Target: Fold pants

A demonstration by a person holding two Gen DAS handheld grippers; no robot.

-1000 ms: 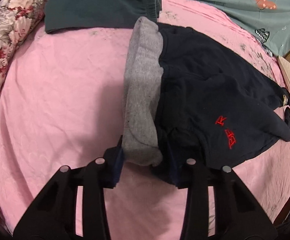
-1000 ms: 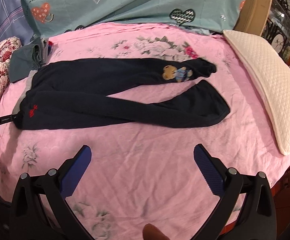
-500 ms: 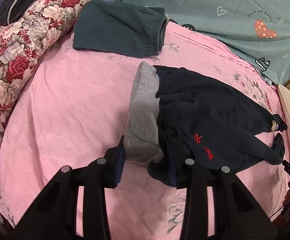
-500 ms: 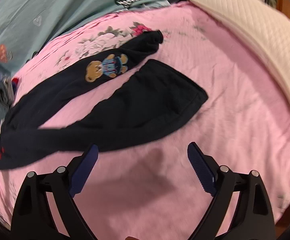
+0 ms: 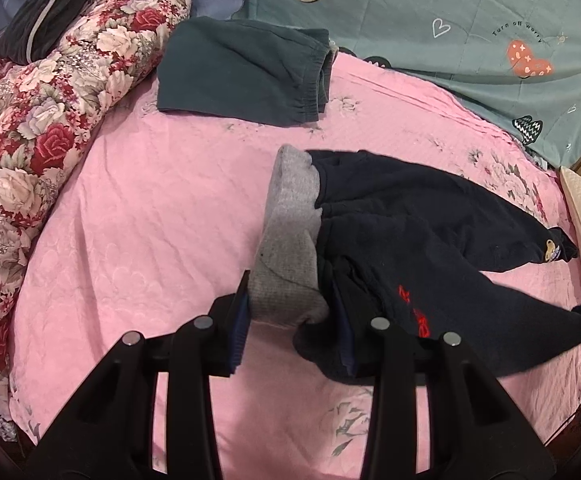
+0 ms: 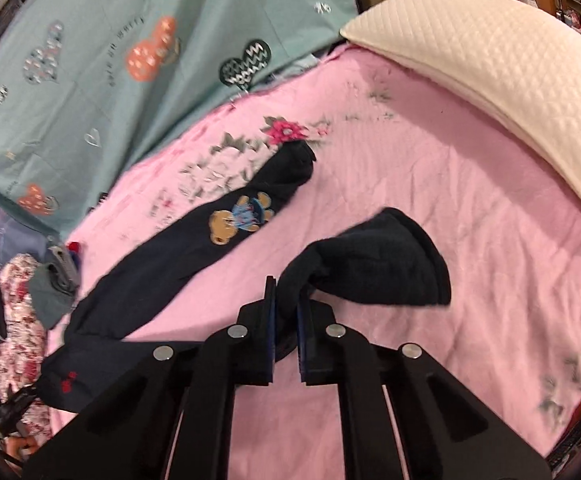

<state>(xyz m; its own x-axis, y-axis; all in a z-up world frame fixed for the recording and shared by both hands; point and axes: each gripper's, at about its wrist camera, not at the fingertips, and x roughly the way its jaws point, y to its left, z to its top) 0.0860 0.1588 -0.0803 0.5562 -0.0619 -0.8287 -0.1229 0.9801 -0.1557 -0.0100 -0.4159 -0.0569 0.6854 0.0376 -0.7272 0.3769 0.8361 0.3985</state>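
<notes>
Dark navy pants (image 5: pixel 430 232) with a grey waistband (image 5: pixel 290 216) lie on the pink bed sheet (image 5: pixel 150 216). My left gripper (image 5: pixel 294 320) is shut on the near end of the waistband and lifts it off the sheet. In the right wrist view the pants (image 6: pixel 194 256) stretch to the left, with a bear patch (image 6: pixel 238 218) on the far leg. My right gripper (image 6: pixel 286 320) is shut on the near leg's cuff (image 6: pixel 374 260) and holds it raised above the sheet.
Folded dark green trousers (image 5: pixel 246 72) lie at the back of the bed. A floral quilt roll (image 5: pixel 42 120) runs along the left. A teal blanket (image 5: pixel 470 32) covers the back. A white quilted pillow (image 6: pixel 490 72) lies on the right.
My right gripper moved in from open above the sheet and shut on the near leg's cuff, lifting it. My left gripper kept its hold on the waistband and rose higher.
</notes>
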